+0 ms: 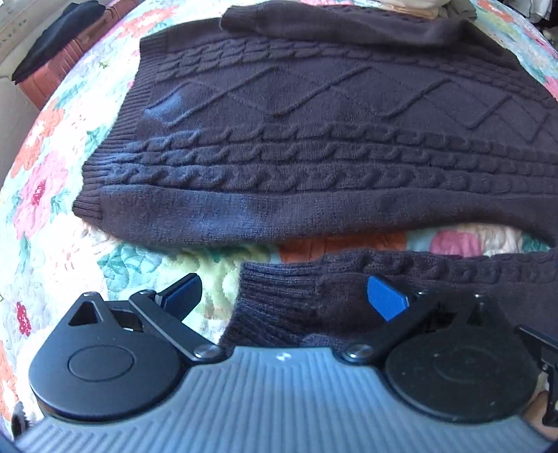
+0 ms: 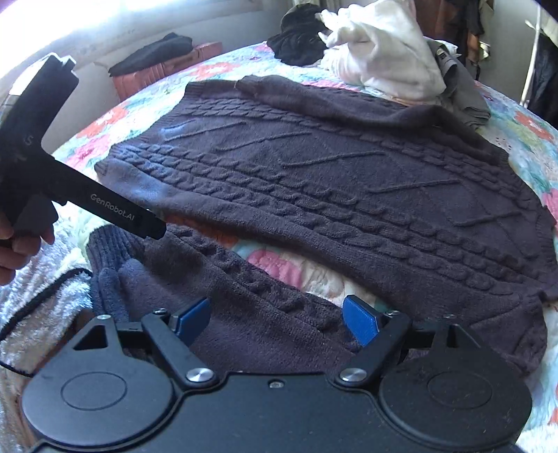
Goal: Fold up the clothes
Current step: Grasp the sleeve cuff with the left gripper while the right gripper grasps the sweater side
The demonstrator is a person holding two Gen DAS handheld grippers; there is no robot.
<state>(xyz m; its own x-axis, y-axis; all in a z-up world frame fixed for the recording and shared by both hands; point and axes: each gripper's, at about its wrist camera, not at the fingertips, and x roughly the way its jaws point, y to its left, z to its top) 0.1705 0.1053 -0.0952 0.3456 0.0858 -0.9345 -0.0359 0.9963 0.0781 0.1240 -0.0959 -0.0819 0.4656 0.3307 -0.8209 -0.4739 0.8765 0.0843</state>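
dark cable-knit sweater (image 1: 314, 115) lies spread flat across the bed, on a floral quilt (image 1: 45, 167), its ribbed hem toward the left of the left wrist view and one sleeve (image 1: 331, 24) folded in over the far edge of the body. the near sleeve (image 1: 401, 278) runs along the front, apart from the body with a strip of quilt showing between them, and its ribbed cuff (image 1: 275, 299) sits right in front of the left claw (image 1: 284, 296). that left claw is spread wide, blue pads far apart: the right-hand pad (image 1: 385, 296) is over the knit of the sleeve, the other pad (image 1: 183, 294) is over bare quilt, and nothing is pinched between them. over to the right wrist view, and the right claw (image 2: 277, 319) is spread wide too, both blue fingers (image 2: 359, 322) low over the middle of the same sleeve; whether they press the wool or just hover, cannot tell. no fabric is gathered between them. the left tool shows at the left of this view as a black body in the person's hand (image 2: 21, 244), its tip over the sleeve near the cuff. a fluffy white blanket (image 2: 45, 299) lies beside the cuff at the bed's near edge. at the far end of the bed sits a heap of white clothes (image 2: 380, 52), a dark garment (image 2: 296, 38) and a grey one (image 2: 464, 90).
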